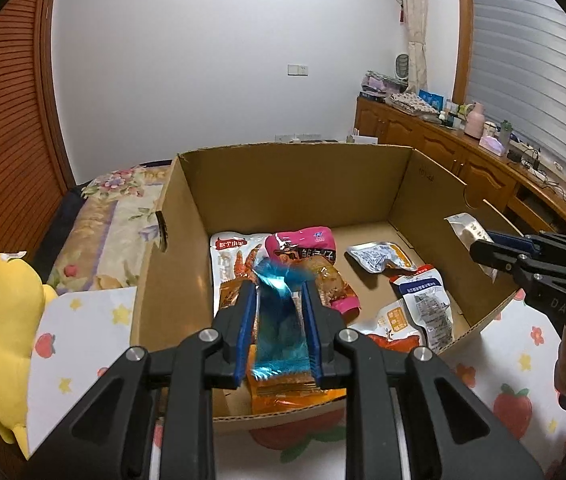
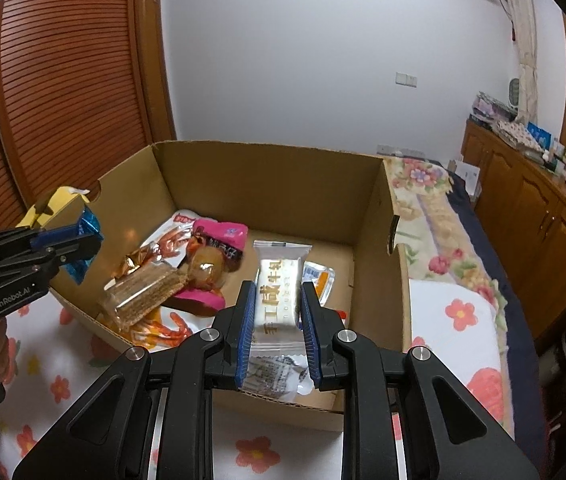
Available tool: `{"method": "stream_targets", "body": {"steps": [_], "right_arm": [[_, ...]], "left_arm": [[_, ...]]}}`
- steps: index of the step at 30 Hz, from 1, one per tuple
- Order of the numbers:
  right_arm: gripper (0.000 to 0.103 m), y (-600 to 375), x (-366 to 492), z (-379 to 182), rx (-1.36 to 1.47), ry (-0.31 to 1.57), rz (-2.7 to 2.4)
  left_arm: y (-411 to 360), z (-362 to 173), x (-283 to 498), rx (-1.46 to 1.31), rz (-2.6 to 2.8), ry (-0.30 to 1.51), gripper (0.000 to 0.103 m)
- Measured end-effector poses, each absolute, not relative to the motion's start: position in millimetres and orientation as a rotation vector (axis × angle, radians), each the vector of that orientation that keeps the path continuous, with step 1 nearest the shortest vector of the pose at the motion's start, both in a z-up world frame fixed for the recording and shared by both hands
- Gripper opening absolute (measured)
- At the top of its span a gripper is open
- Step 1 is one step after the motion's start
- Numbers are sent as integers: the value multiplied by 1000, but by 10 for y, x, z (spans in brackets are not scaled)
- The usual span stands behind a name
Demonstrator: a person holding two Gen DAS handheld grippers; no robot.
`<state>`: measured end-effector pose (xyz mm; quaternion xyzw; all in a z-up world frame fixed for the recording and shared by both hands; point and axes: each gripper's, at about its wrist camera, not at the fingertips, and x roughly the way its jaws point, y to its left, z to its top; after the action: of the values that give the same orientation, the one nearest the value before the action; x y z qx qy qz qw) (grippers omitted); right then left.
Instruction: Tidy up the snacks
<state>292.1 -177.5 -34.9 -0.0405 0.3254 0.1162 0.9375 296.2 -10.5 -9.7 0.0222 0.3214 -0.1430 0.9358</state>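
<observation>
While both grippers hover over the cardboard box (image 1: 283, 184), the left gripper (image 1: 278, 280) clamps a blue packet (image 1: 281, 320) near its left wall; the right gripper (image 2: 277, 284) clamps a white packet (image 2: 277, 292) over bare floor beside the right wall.

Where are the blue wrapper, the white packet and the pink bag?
blue wrapper (image 1: 279, 320), left wrist view, its middle.
white packet (image 2: 277, 300), right wrist view, printed front.
pink bag (image 1: 303, 242), left wrist view, upper part.
</observation>
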Motion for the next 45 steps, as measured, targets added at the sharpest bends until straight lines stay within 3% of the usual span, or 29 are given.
{"method": "stream_targets", "body": {"steps": [15,29,34,35,37,39,43,45], "right_arm": [[22,-1758,2837,-319,-63,648,266],[23,-1660,2351,22,-65,575,295],[35,-1616,2127,210,-63,549,289],[37,-1604,2081,245,-66,542,287],[51,-1590,1986,314,-72,527,273],[55,-1578,1883,396,-62,506,264],[59,-1573,1772,486,-60,492,255],[63,-1574,1728,515,-61,485,248]], "left_arm": [[-111,3,2816,60,-293,619,26],[-88,417,2286,67,-284,565,29],[-16,613,2037,60,-286,531,53],[-12,641,2001,62,-283,524,53],[-3,691,1932,69,-284,524,54],[-1,748,1882,79,-277,524,57],[36,859,1740,67,-273,480,82],[42,902,1662,66,-274,461,89]]}}
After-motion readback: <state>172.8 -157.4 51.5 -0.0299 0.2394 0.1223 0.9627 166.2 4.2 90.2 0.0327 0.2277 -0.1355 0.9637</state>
